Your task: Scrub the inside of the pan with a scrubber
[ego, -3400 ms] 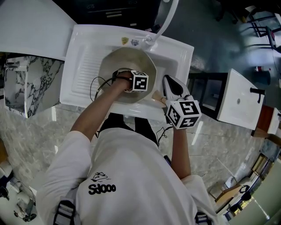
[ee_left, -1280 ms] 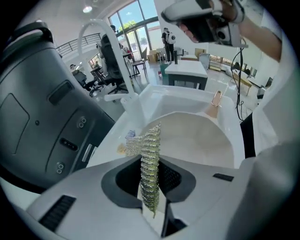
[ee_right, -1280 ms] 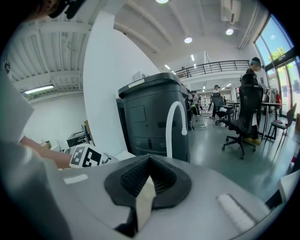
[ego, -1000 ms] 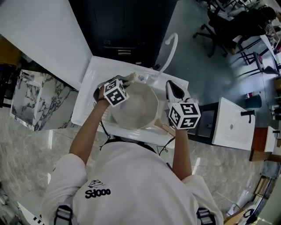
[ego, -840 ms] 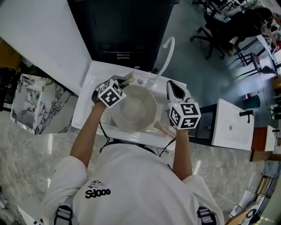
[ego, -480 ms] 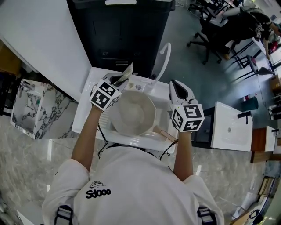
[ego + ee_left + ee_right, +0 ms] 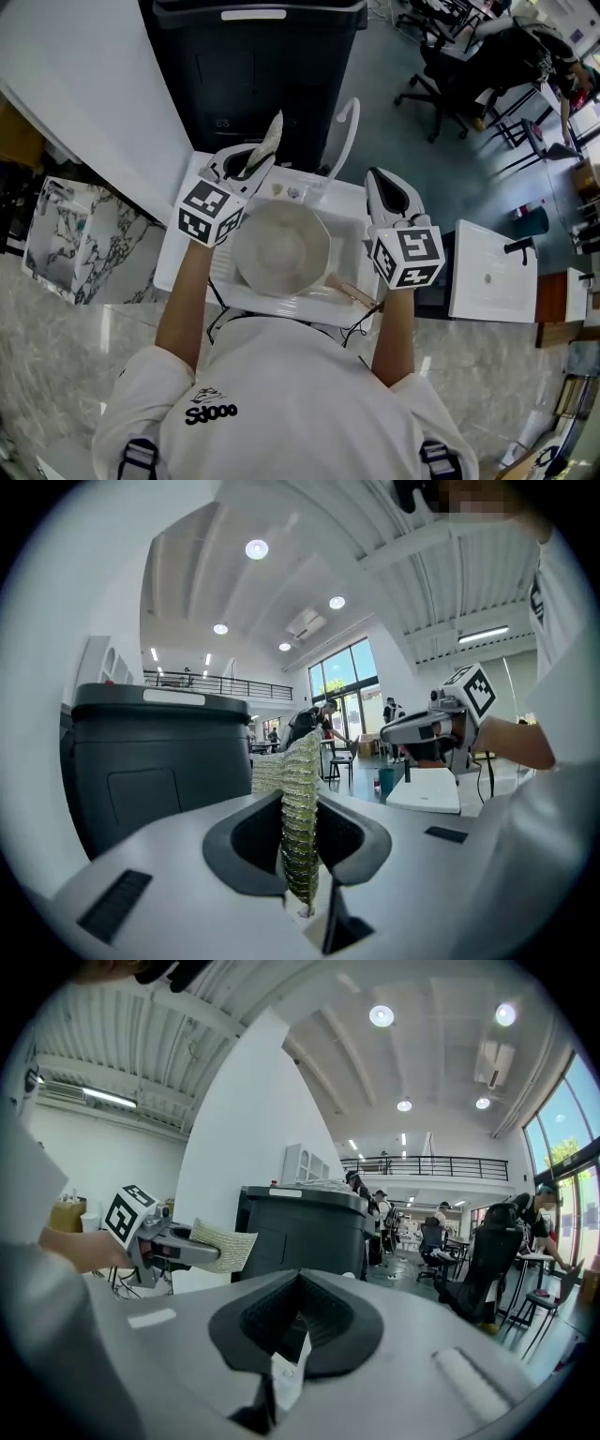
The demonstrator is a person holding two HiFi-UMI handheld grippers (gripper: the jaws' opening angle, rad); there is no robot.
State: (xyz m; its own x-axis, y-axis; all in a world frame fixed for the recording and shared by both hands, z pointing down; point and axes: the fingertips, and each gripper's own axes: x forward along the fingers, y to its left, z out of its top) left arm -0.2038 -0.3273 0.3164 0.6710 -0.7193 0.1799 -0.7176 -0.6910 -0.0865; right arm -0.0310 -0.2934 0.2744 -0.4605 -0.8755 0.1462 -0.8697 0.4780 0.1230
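Observation:
The cream pan [image 7: 281, 248] sits in the white sink [image 7: 192, 258], its wooden handle [image 7: 351, 291] pointing to the front right. My left gripper [image 7: 248, 161] is raised above the sink's back left corner, shut on a yellow-green scrubber [image 7: 268, 139] that sticks up out of the jaws. The left gripper view has the scrubber [image 7: 300, 808] standing edge-on between the jaws. My right gripper [image 7: 384, 180] hovers over the sink's right rim, apart from the handle; its jaws [image 7: 298, 1309] are shut with nothing held. Both grippers point level, away from the pan.
A curved white faucet [image 7: 343, 127] rises at the sink's back edge. A large black bin [image 7: 258, 66] stands behind the sink. A white panel [image 7: 75, 84] lies at the left and a marble counter [image 7: 66, 309] at the front. Office chairs stand far right.
The left gripper has lifted the scrubber out of the pan, up and to the back left. The right gripper has risen away from the pan handle.

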